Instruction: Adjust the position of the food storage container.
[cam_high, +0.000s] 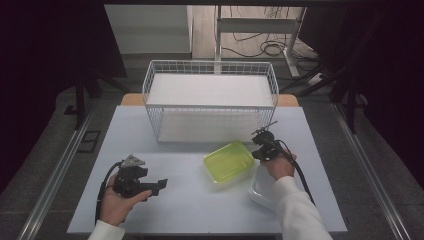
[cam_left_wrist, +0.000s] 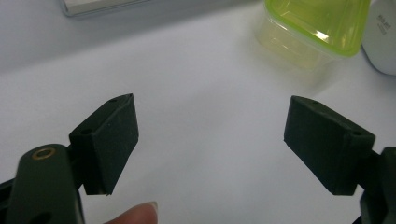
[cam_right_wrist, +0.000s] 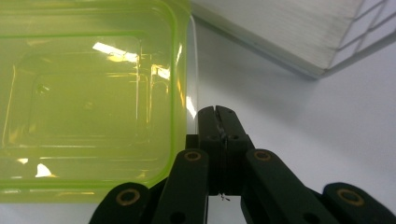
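Observation:
A translucent lime-green plastic container (cam_high: 228, 161) lies on the pale table, right of centre. In the right gripper view the container (cam_right_wrist: 88, 93) shows large, its rim just left of my right gripper (cam_right_wrist: 218, 112). The right gripper (cam_high: 263, 145) sits at the container's far right corner, jaws pressed together, with nothing seen between them. My left gripper (cam_high: 161, 184) rests low at the table's front left, held in a hand. Its jaws stand wide apart over bare table. In the left gripper view, the left gripper (cam_left_wrist: 210, 116) points toward the green container (cam_left_wrist: 317, 23).
A white wire basket (cam_high: 210, 107) with a white board inside stands at the back centre, its corner (cam_right_wrist: 327, 51) close to my right gripper. A white dish (cam_high: 257, 192) lies under the right forearm, right of the green container, its edge (cam_left_wrist: 385, 37) visible. Dark floor surrounds the table (cam_high: 190, 210).

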